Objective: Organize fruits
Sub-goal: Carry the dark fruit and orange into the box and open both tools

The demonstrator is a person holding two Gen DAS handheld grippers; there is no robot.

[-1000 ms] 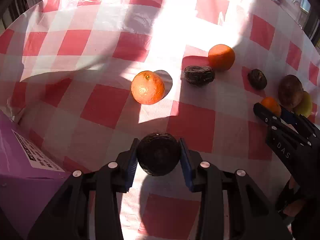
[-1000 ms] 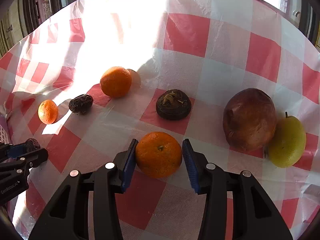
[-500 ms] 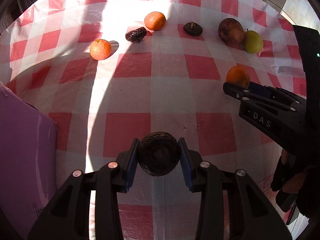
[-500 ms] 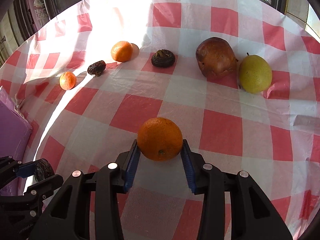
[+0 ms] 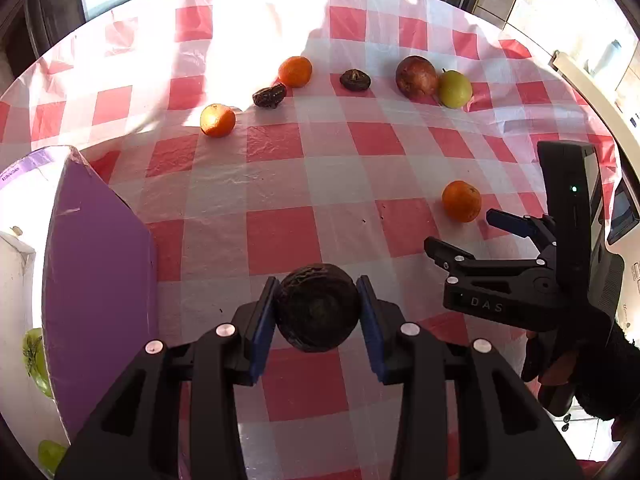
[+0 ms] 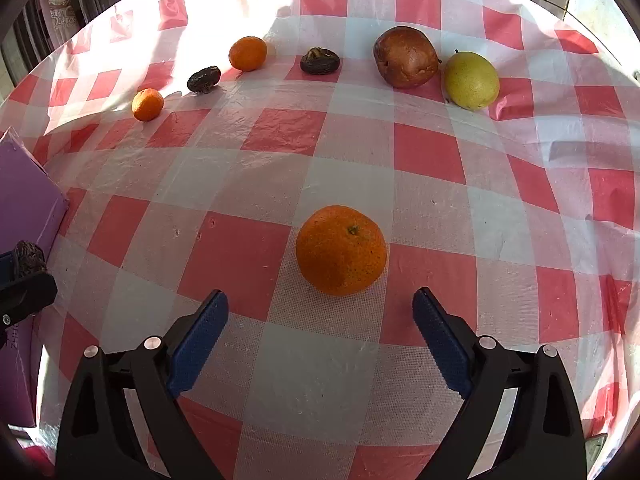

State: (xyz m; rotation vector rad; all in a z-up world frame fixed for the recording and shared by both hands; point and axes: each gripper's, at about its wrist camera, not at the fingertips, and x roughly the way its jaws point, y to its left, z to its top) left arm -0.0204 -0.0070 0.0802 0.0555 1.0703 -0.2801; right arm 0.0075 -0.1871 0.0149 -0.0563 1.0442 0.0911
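Observation:
My left gripper is shut on a dark, wrinkled round fruit, held above the checked tablecloth. In the right wrist view that fruit shows at the left edge. My right gripper is open and its jaws are still opening. An orange lies on the cloth just ahead of its blue pads, touching neither. In the left wrist view the right gripper sits just below that orange.
Along the far side lie a small orange, a dark date-like fruit, another orange, a dark round fruit, a brown-red fruit and a yellow pear. A purple box stands at the left, green fruit beyond it.
The right gripper has let go of the orange, which now lies on the cloth, and its jaws have spread wide. Both grippers drew back from the far row; the left keeps its fruit.

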